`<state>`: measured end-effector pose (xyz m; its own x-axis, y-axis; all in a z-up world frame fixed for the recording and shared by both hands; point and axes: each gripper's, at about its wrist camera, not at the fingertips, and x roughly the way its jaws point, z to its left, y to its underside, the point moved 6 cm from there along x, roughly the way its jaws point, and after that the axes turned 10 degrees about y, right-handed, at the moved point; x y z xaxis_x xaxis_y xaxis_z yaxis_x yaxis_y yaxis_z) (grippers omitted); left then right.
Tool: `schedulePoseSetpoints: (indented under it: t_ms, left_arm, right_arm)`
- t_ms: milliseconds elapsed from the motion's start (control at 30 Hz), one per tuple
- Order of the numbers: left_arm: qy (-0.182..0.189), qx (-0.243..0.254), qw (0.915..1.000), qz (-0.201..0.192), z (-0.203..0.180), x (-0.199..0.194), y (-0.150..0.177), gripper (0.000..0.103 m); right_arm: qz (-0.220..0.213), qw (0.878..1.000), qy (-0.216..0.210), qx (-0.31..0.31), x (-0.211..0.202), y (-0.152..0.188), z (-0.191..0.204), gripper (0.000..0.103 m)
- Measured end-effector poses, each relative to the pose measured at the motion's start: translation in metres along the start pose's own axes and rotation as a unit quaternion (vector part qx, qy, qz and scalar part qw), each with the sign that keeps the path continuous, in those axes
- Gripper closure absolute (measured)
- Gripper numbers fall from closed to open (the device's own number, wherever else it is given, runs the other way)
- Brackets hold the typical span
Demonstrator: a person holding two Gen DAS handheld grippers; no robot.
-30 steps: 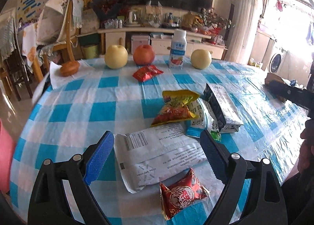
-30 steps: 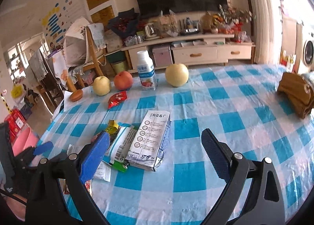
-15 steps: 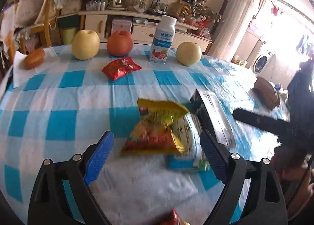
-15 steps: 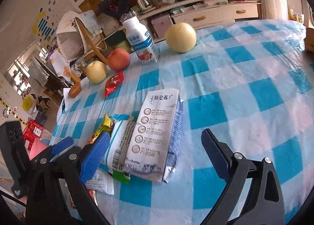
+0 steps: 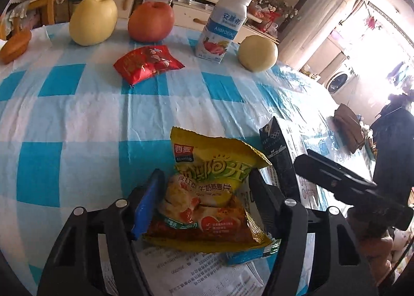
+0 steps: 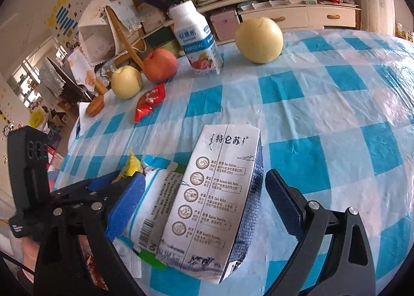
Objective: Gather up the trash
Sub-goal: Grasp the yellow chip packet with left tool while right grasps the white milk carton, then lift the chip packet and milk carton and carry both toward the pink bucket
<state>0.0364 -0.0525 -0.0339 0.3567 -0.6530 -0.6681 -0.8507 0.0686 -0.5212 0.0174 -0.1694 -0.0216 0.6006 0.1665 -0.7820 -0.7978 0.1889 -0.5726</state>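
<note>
A: Item one, left gripper [image 5: 204, 200]. State?

B: Jaws narrowed onto the yellow-and-red crinkled foil oat-snack packet [image 5: 209, 192], low centre of the left wrist view. Blue pad [image 5: 147, 205] at the packet's left edge, black finger at its right edge. Reads as gripped; full clamping I cannot confirm.

A: Long axis of the packet?

B: Runs up the frame, away from the camera, so in line with the fingers. The pinch is across its short width.

A: Item two, right gripper [image 6: 204, 208].

B: Jaws spread wide, nothing held. The flattened white-and-grey milk carton [image 6: 220, 208] lies flat on the blue-and-white checked plastic tablecloth [image 6: 336, 141] directly between the fingers, lower centre of the right wrist view. Gap shows at the right finger; the left pad sits against the white-and-blue wrapper [image 6: 157, 203] beside the carton.

A: Carton's long axis?

B: Also along the fingers. My judgement: the right tool is nearer it and would close across its width.
</note>
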Motion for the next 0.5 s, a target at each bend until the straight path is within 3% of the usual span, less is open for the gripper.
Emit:
schedulePoseSetpoints:
  t_ms: [167,300,500]
  left_arm:
    - [-0.019,0.000,0.9998,-0.010,0.000,0.001,0.000,0.043]
    - [-0.030,0.002,0.9994,-0.018,-0.001,-0.002,0.002,0.047]
    - [-0.034,-0.004,0.9990,-0.030,0.000,-0.005,0.004,0.051]
  right_arm:
    - [0.001,1.000,0.014,-0.014,0.005,0.001,0.003,0.009]
    - [0.011,0.999,0.037,-0.022,0.013,0.003,-0.001,0.026]
    - [0.007,0.999,0.042,-0.024,0.015,0.003,-0.003,0.031]
